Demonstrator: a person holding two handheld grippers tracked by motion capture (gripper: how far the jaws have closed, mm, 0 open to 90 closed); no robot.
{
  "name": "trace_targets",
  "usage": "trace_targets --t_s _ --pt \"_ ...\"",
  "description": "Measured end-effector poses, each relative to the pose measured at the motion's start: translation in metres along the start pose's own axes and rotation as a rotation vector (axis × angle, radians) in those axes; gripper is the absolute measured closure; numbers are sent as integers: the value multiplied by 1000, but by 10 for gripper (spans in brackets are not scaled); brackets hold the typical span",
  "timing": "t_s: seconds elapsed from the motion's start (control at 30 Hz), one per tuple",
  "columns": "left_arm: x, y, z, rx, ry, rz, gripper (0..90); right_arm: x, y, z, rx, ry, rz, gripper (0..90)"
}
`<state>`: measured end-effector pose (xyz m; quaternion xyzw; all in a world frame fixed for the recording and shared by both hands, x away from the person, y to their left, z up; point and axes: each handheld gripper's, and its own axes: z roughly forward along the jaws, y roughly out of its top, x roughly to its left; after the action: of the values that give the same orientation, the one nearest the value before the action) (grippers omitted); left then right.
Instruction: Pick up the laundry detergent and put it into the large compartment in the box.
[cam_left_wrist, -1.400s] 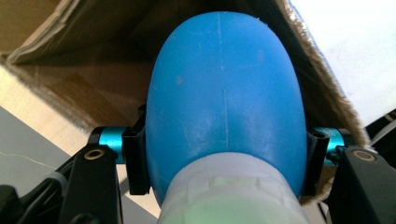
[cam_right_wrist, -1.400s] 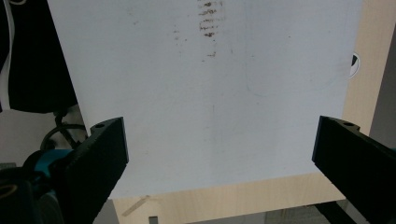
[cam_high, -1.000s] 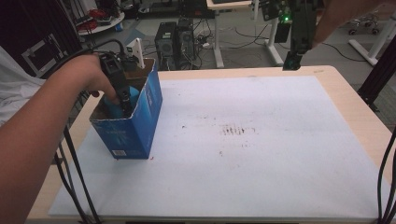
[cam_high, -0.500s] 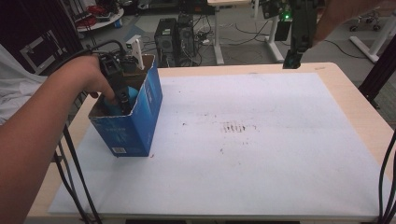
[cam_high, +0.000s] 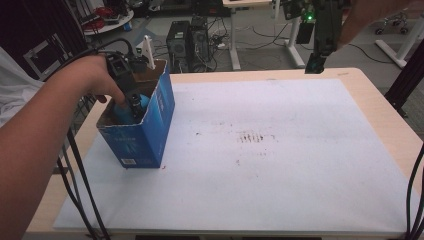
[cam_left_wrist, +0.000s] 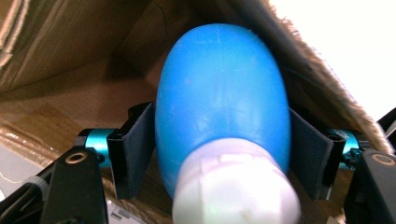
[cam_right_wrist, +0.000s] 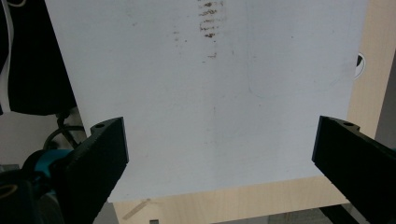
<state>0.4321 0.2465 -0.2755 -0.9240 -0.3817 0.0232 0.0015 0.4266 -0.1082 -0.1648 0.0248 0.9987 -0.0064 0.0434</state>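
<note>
A blue cardboard box (cam_high: 142, 135) stands open-topped at the table's left side. My left gripper (cam_high: 134, 102) reaches down into it, and its jaws are shut on a blue bulb-shaped object (cam_left_wrist: 219, 93) with a white cap (cam_left_wrist: 233, 186); the brown box wall (cam_left_wrist: 60, 56) surrounds it. The same blue object (cam_high: 125, 111) peeks out inside the box in the high view. My right gripper (cam_high: 316, 62) hangs high above the far edge of the table, wide open with nothing between its fingers (cam_right_wrist: 105, 154), looking down on the white mat (cam_right_wrist: 210, 93).
A white mat (cam_high: 280, 150) with small brown stains (cam_high: 250, 137) covers most of the wooden table (cam_high: 380, 100). Behind the table stand computer towers (cam_high: 190, 40) and cables on the floor. A black cable (cam_high: 80, 175) trails from the left gripper over the table's left edge.
The left hand and gripper have shifted slightly inside the box. The right gripper stays held above the far edge.
</note>
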Motion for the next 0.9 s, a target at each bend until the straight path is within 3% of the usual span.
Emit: trace_targets --t_s 0.33,0.6,0.67,0.9 --pt "-6 -2 -19 3 15 1 236 2 -1 -2 -5 -3 -4 26" --pt "-7 -6 -32 -2 34 -23 177 0 -4 -3 -5 -1 3 26" --pt "-8 -7 -38 -5 31 4 171 0 -5 -2 -7 -1 20 26" --pt "-17 -7 -50 -26 39 48 139 -1 -2 -1 -9 3 0 26"
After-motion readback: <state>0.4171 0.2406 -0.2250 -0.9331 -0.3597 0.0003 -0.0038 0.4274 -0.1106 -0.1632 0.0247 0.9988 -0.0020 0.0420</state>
